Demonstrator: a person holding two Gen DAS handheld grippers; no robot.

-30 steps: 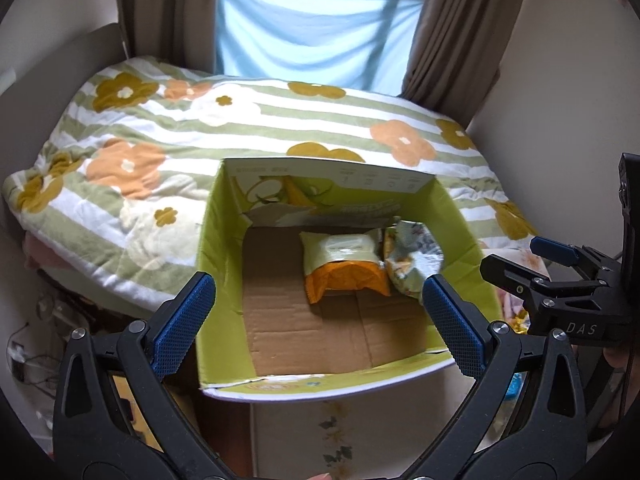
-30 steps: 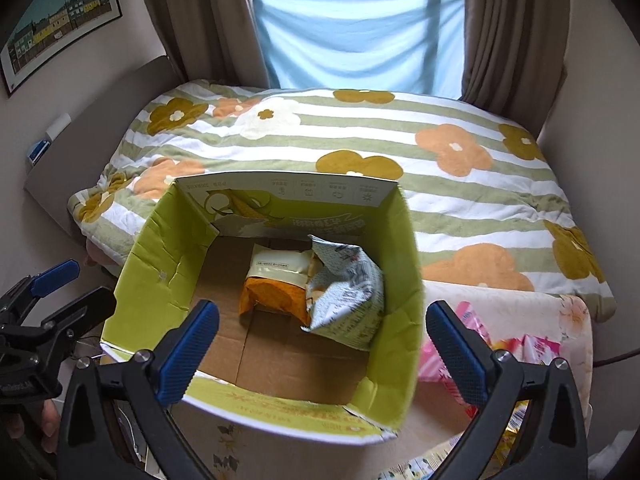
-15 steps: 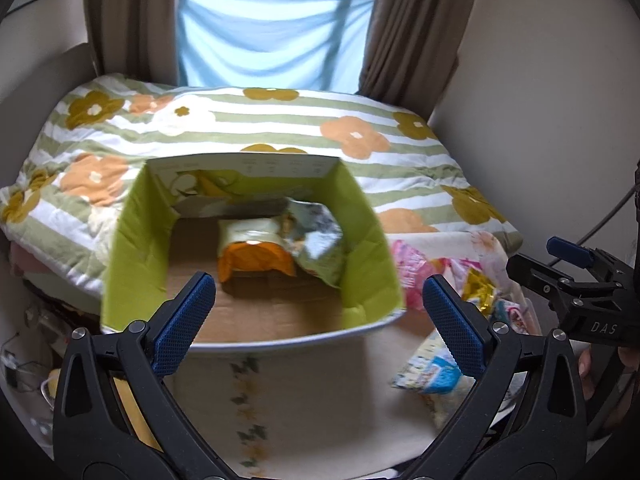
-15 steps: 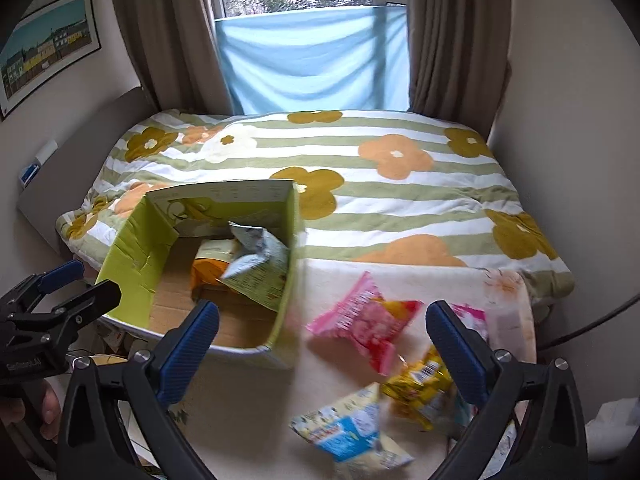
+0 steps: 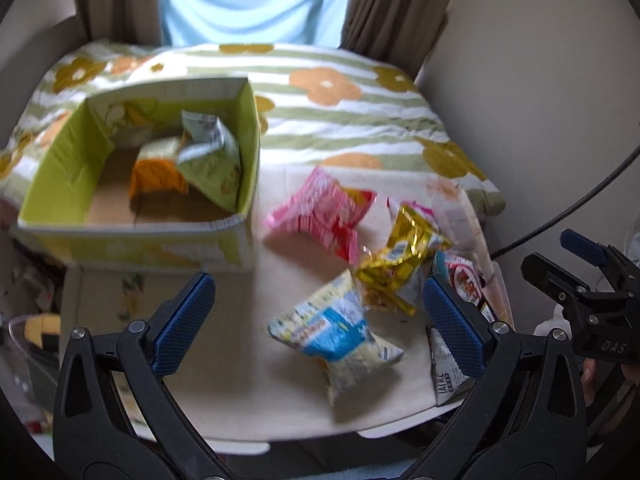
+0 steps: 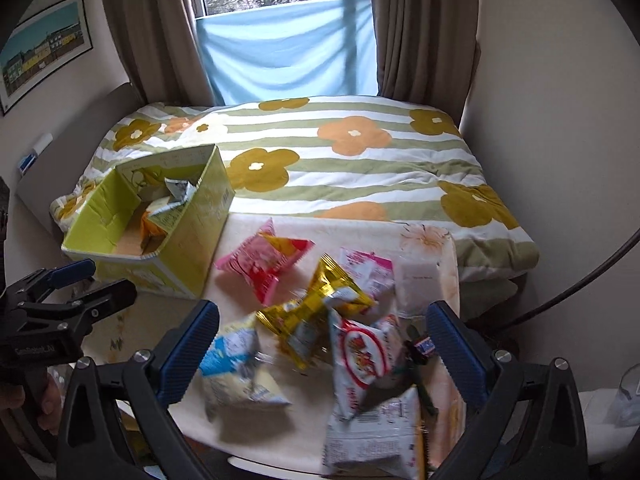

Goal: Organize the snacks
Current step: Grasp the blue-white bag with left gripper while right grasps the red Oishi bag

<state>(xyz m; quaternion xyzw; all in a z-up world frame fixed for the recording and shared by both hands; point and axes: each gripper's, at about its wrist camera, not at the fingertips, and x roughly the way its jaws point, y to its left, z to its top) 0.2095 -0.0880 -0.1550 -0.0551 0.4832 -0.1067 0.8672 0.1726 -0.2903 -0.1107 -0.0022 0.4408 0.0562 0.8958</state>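
— How many snacks in the green box (image 5: 60,184)?
— Two packets (image 5: 208,160); about six lie loose on the table (image 5: 248,400).
— And the grippers?
— Left gripper (image 5: 316,320) and right gripper (image 6: 324,348) both gape, empty.

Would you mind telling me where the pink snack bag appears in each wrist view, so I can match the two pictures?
Left wrist view: the pink snack bag lies right of centre, on the table just right of the green box.
Right wrist view: the pink snack bag lies near the centre, again just right of the green box.
Shared landmark: the gold snack bag, nearer the camera and to the right of the pink one in both.
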